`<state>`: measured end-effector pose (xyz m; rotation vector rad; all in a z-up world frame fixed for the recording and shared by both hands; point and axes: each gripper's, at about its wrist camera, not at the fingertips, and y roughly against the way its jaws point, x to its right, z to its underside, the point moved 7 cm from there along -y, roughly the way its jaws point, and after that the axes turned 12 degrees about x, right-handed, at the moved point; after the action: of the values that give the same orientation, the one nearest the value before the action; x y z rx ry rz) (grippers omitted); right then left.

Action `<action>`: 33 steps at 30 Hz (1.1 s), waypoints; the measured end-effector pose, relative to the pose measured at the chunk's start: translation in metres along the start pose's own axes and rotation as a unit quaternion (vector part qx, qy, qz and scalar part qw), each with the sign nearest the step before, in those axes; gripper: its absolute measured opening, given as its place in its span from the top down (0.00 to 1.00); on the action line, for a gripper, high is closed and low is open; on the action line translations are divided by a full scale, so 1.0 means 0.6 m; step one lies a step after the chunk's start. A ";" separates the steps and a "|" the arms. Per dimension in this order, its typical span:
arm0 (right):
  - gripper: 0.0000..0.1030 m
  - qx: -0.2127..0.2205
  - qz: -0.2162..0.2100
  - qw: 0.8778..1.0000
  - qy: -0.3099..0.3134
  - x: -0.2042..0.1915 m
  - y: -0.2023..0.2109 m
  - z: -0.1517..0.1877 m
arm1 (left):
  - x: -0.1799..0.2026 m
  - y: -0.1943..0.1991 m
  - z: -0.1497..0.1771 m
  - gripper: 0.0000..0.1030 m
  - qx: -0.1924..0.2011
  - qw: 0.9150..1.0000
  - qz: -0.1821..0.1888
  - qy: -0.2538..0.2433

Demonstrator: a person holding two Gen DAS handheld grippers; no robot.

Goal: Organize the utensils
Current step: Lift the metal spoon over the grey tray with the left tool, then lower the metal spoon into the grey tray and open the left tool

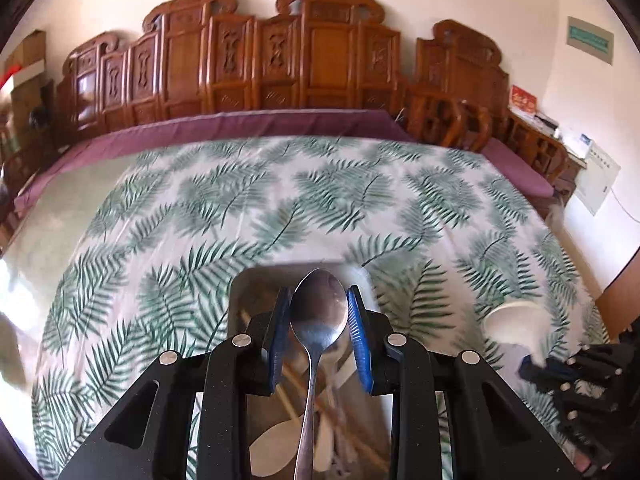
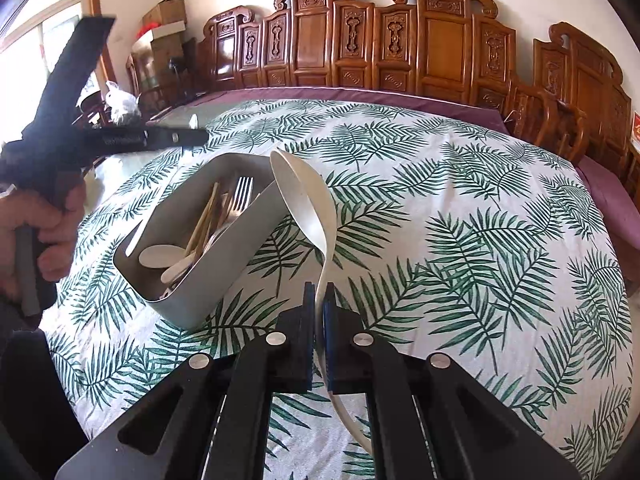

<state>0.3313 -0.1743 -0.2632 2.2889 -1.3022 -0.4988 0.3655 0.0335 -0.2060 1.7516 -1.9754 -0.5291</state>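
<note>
The left gripper [image 1: 319,332] sits partly open above the gray utensil bin [image 1: 236,304]. A metal spoon [image 1: 319,320] lies between its blue pads [image 1: 357,330], bowl toward 12 o'clock; whether the pads actually pinch it I cannot tell. In the right wrist view, the right gripper [image 2: 319,320] is clamped on the handle of a white ladle [image 2: 306,204], whose bowl rises toward 11 o'clock just beside the bin's near rim. The bin, at 10 o'clock, rests on the leaf-print counter [image 2: 440,240] and already holds a fork [image 2: 242,194], wooden chopsticks [image 2: 204,220] and white spoons [image 2: 160,257]. To finish cleanly, each utensil should probably be aligned lengthwise with the bin and lowered inside before release. Carved wooden chairs [image 2: 360,48] line the far side.
</note>
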 end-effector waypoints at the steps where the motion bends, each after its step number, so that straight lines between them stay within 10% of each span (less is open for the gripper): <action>1: 0.95 0.001 -0.001 1.000 -0.001 -0.002 -0.001 0.000 | -0.006 -0.002 0.009 0.74 -0.003 1.000 -0.002 0.002; 20: 0.95 0.001 -0.014 1.000 0.001 -0.039 -0.010 -0.002 | -0.052 -0.030 0.086 0.72 -0.043 0.998 -0.016 0.035; 33: 0.95 0.008 -0.029 1.000 -0.001 -0.077 0.000 -0.009 | -0.071 0.038 0.071 0.24 -0.015 0.999 -0.030 0.023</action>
<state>0.3115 -0.1328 -0.2545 2.3454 -1.2473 -0.5122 0.3269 0.0785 -0.2317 1.7941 -1.8803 -0.5310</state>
